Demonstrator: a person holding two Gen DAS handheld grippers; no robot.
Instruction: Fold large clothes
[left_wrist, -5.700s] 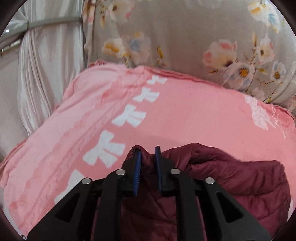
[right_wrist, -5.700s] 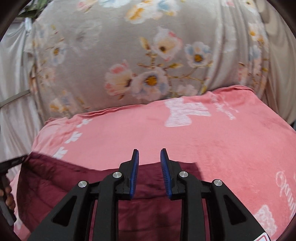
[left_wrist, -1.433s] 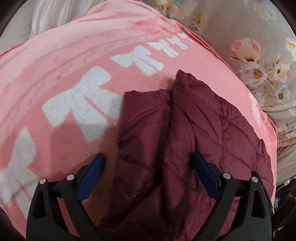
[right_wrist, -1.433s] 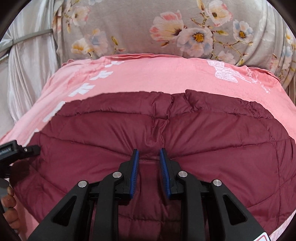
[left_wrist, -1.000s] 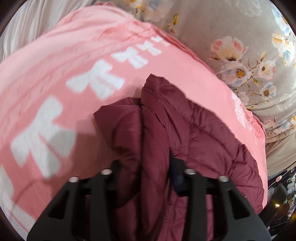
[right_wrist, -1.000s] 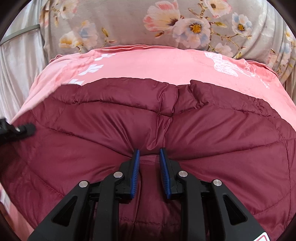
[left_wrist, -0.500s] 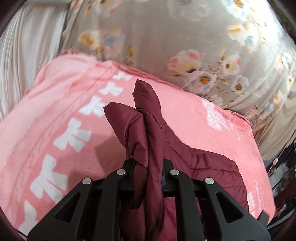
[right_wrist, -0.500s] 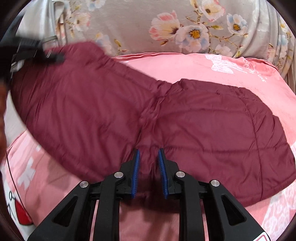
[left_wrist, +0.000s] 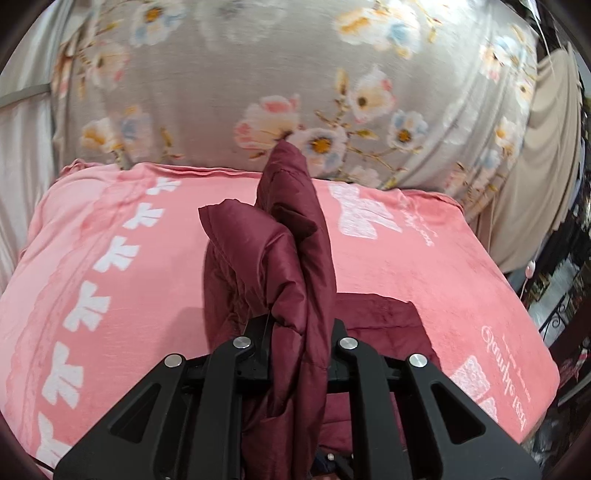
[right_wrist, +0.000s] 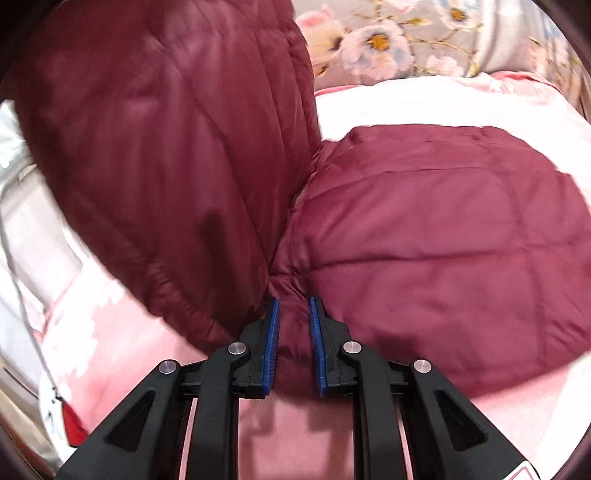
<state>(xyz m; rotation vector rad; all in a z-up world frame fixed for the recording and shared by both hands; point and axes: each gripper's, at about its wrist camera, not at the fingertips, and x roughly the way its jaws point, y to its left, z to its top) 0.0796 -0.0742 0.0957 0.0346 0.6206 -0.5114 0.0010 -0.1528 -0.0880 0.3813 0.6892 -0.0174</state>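
A bed carries a pink blanket (left_wrist: 424, 266) printed with white bows and script. Behind it hangs a grey floral cloth (left_wrist: 229, 85), with pale curtains (left_wrist: 543, 177) at the sides and dark clutter at the far right edge.

The maroon quilted jacket (right_wrist: 443, 236) lies on the blanket. The left view shows a bunched fold of it (left_wrist: 291, 266) rising upright out of the left gripper (left_wrist: 297, 354), which is clenched on it; the pads are hidden by the fabric. A flat part lies on the blanket behind.

The right view alone shows the jacket's spread: the right half lies flat, the left half is lifted into a big flap, blurred. The right gripper (right_wrist: 293, 343) sits at the crease at the near hem. Its jaws have just been closing with fabric between the blue pads (right_wrist: 271, 343), and they pinch it.
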